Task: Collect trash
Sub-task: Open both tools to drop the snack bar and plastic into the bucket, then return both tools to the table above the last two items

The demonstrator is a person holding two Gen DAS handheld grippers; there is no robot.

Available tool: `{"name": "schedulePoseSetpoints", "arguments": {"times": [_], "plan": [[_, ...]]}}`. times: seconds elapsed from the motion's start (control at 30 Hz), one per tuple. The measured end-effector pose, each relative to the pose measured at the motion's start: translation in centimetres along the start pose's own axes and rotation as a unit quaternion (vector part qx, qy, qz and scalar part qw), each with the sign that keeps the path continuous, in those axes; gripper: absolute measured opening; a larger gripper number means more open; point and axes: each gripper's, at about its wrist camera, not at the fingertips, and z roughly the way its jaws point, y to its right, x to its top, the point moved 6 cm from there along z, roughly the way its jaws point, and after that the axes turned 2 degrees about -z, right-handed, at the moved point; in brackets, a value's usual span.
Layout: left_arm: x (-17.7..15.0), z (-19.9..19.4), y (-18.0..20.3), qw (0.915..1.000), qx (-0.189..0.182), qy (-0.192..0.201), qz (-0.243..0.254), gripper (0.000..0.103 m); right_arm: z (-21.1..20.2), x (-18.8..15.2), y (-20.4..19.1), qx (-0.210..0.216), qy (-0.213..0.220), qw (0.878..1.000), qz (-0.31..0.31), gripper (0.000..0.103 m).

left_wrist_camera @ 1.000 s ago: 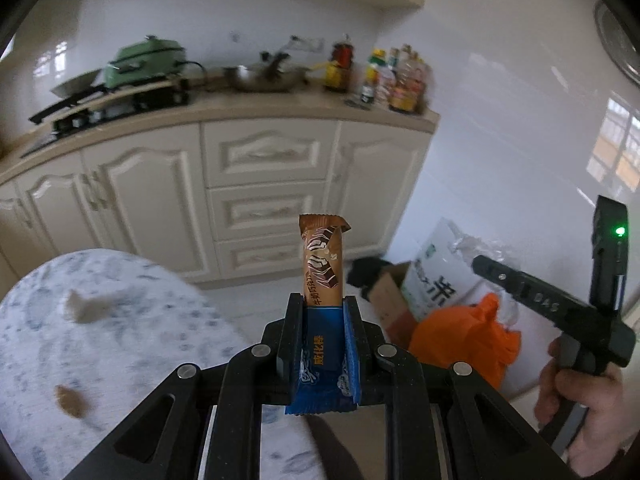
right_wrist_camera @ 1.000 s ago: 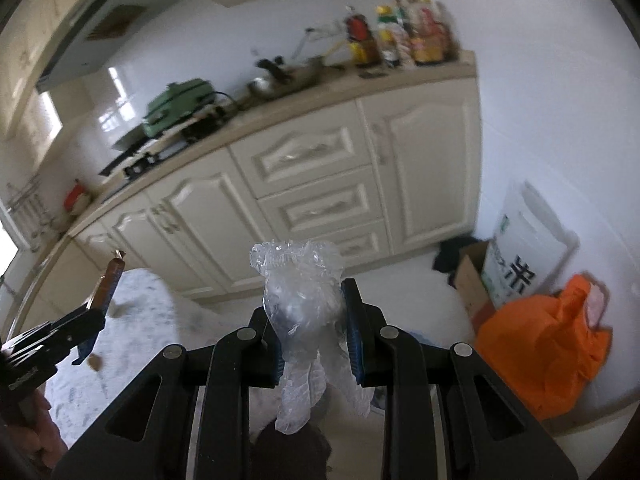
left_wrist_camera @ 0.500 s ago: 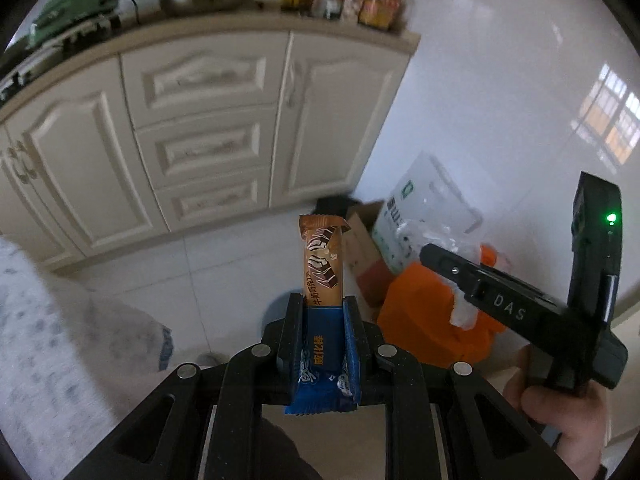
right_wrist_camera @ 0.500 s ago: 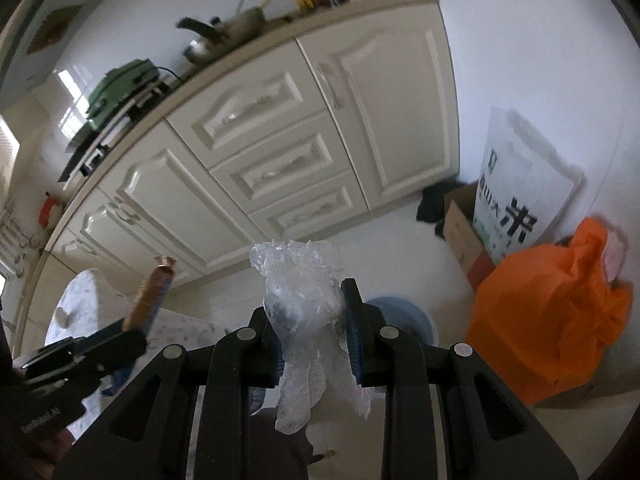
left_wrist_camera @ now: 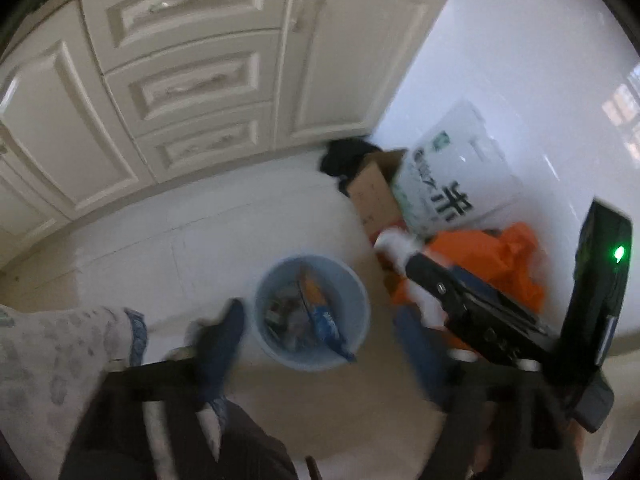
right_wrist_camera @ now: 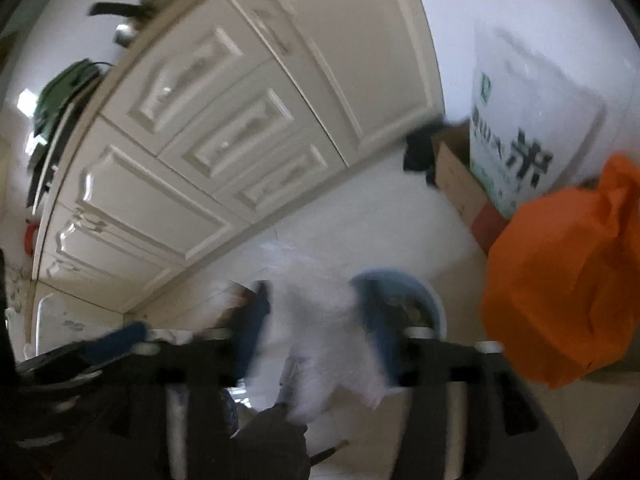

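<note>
A light blue bucket [left_wrist_camera: 356, 300] stands on the floor with several scraps inside. The brown and blue snack wrapper [left_wrist_camera: 320, 314] is inside it, free of my left gripper [left_wrist_camera: 320, 344], whose jaws are opening wide above the bucket with nothing between them. My right gripper [right_wrist_camera: 314, 320] is blurred and its jaws are opening too. The crumpled clear plastic glove [right_wrist_camera: 324, 320] still hangs loose between the spread fingers [right_wrist_camera: 252, 320], just left of the bucket [right_wrist_camera: 434, 312]. In the left wrist view the right gripper [left_wrist_camera: 460, 304] hovers at the bucket's right.
Cream cabinets [left_wrist_camera: 192, 80] run along the back. Right of the bucket are an orange bag [right_wrist_camera: 560, 280], a cardboard box [left_wrist_camera: 376, 196] and a white sack [left_wrist_camera: 452, 176]. The marble table edge [left_wrist_camera: 48, 360] is at the left. A person's dark trousers [left_wrist_camera: 248, 440] fill the bottom.
Both grippers dropped toward the floor and tilted down over the bucket. Both opened their jaws. The wrapper left the left gripper and is in the bucket; the glove has slipped loose.
</note>
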Motion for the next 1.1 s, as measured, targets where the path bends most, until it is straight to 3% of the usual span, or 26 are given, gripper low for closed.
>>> {"name": "schedulePoseSetpoints", "arguments": {"times": [0.07,0.13,0.33,0.57,0.87,1.1], "plan": [[0.7,-0.1,0.3,0.9999,0.011,0.008,0.008,0.085,-0.1,-0.3,0.8,0.006,0.002,1.0,0.017,0.084],[1.2,-0.3,0.4,0.9996,0.02,0.017,0.009,0.091,-0.7,-0.5,1.5,0.005,0.01,0.999,0.032,0.103],[0.4,-3.2,0.6,0.9971,0.05,0.056,0.012,0.1,-2.3,-1.2,1.6,-0.001,0.015,0.999,0.044,0.103],[-4.4,-7.7,0.2,0.9946,0.052,0.089,0.013,0.102,-6.0,-2.1,-0.3,-0.001,0.033,0.999,0.031,0.103],[-12.5,-20.1,-2.7,0.9853,0.029,0.168,0.004,0.102,-14.0,-2.7,-5.8,0.01,0.088,0.996,-0.008,0.103],[-18.9,-29.8,-6.9,0.9707,0.03,0.238,-0.011,0.102,-18.9,-3.2,-12.4,0.031,0.125,0.99,-0.061,0.103]]}}
